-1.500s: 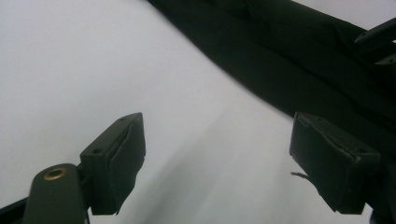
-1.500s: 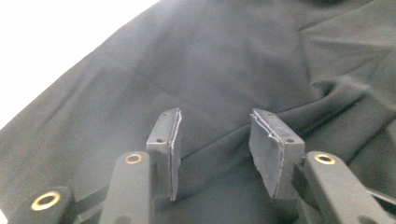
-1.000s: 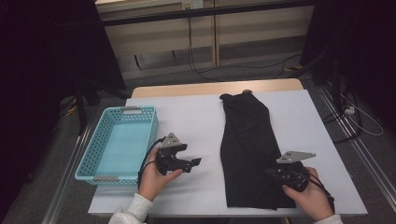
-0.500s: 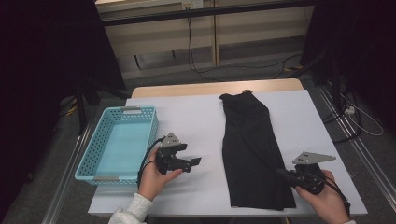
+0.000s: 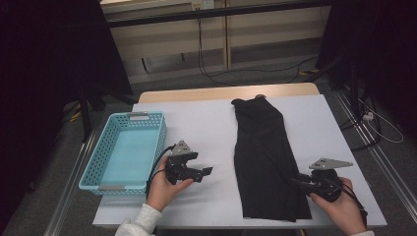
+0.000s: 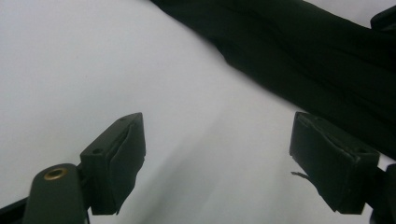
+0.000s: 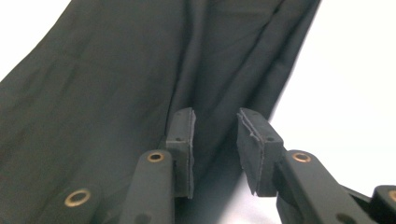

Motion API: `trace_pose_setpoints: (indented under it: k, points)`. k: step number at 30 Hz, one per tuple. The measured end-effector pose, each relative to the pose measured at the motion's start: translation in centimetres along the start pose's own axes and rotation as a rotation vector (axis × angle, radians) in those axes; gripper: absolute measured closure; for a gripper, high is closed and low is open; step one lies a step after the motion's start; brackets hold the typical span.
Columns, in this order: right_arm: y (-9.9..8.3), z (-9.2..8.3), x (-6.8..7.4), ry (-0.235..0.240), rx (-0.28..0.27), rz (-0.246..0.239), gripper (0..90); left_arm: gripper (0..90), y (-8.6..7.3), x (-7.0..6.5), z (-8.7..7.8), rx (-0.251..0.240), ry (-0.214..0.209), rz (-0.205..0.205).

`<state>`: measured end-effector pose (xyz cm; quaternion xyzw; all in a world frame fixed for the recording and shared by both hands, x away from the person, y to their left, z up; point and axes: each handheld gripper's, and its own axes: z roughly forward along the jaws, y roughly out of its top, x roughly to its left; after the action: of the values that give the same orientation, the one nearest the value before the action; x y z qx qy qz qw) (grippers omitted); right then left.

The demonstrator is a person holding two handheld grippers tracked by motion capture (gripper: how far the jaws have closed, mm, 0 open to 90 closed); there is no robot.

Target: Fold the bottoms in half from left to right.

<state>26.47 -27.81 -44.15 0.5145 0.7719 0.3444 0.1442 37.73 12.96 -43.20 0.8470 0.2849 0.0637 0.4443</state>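
A long black garment (image 5: 265,157) lies flat on the white table cover, its narrow end pointing away from me. My right gripper (image 5: 296,181) rests at the garment's lower right edge. In the right gripper view its jaws have just been opening: the right gripper (image 7: 215,121) shows a gap between the pads, and they press on nothing, with the black cloth (image 7: 116,70) lying below them. My left gripper (image 5: 204,173) hovers over bare white table left of the garment. The left gripper (image 6: 217,135) stands wide open and empty, with the garment (image 6: 303,51) beyond it.
A light blue plastic basket (image 5: 160,142) sits empty at the table's left side, close to my left hand. The white cover (image 5: 196,123) reaches the table's edges, and a wooden strip shows at the far side. Cables trail over the floor beyond.
The right gripper's jaws have parted from shut, and that hand has shifted slightly rightward at the garment's lower edge. The left hand and the garment have not moved.
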Motion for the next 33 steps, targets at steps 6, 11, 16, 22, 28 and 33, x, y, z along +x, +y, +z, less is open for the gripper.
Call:
trace_pose_setpoints:
  k: [6, 11, 16, 22, 28, 33]
  points:
    - [0.1, 0.7, 0.8, 0.005, 0.039, -0.037, 87.5, 18.4, -0.1, -0.1, 0.2, 0.003, -0.001, -0.001]
    - [0.5, 0.0, 0.3, 0.02, 0.014, -0.02, 90.0, 18.4, 0.0, -0.1, 0.1, 0.0, 0.001, 0.0]
    - [0.7, -1.4, -0.6, 0.016, -0.011, 0.017, 90.0, 18.4, 0.0, 0.1, 0.0, 0.002, 0.003, 0.001]
    - [-0.3, -0.7, -1.6, 0.021, 0.026, 0.064, 88.0, 18.4, 0.0, 0.0, 0.0, -0.002, 0.002, -0.002]
    - [0.1, -0.5, -1.0, -0.017, 0.008, -0.006, 65.4, 18.4, -0.1, 0.1, -0.1, -0.001, 0.002, -0.003]
    - [1.3, -0.5, -0.3, -0.046, -0.041, -0.041, 51.1, 18.2, -0.1, 0.2, 0.0, 0.007, 0.008, -0.002]
